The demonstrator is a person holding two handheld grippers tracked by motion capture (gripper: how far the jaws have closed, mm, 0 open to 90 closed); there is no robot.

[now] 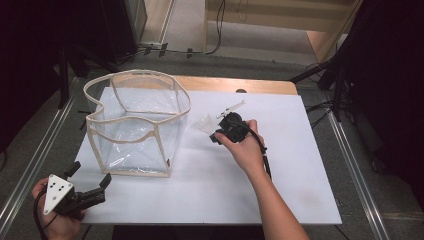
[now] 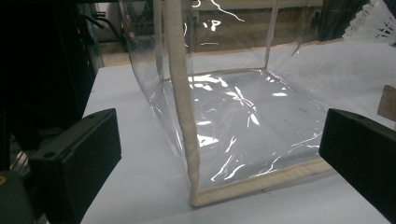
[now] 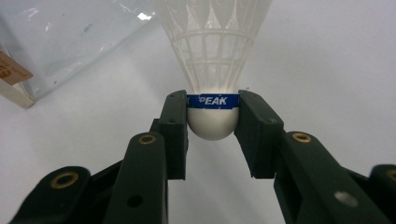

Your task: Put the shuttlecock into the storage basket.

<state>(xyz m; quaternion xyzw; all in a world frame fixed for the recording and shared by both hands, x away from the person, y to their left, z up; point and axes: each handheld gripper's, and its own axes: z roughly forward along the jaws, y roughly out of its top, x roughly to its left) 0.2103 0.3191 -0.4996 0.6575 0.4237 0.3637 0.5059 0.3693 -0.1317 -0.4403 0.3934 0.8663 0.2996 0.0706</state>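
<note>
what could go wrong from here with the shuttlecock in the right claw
The right claw pinches the shuttlecock only at its rounded cork base, so it might slip out or swing. The clear bag has a soft, wavy rim that sags inward, so the skirt could catch on it. The left claw hangs open, apart from the bag, so a nudge might shift it.

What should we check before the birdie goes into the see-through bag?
1. Right gripper shut on the shuttlecock at its white cork head: ok.
2. Grip sits on the blue band, skirt pointing away from the jaws: ok.
3. Clear bag stands upright on the table with its top open: ok.
4. Left gripper open, near the bag's front corner, not touching it: ok.
5. Bag steadied for the drop: not ok, nothing holds it.
6. Anything already inside the bag: cannot tell for sure; it looks empty.
</note>
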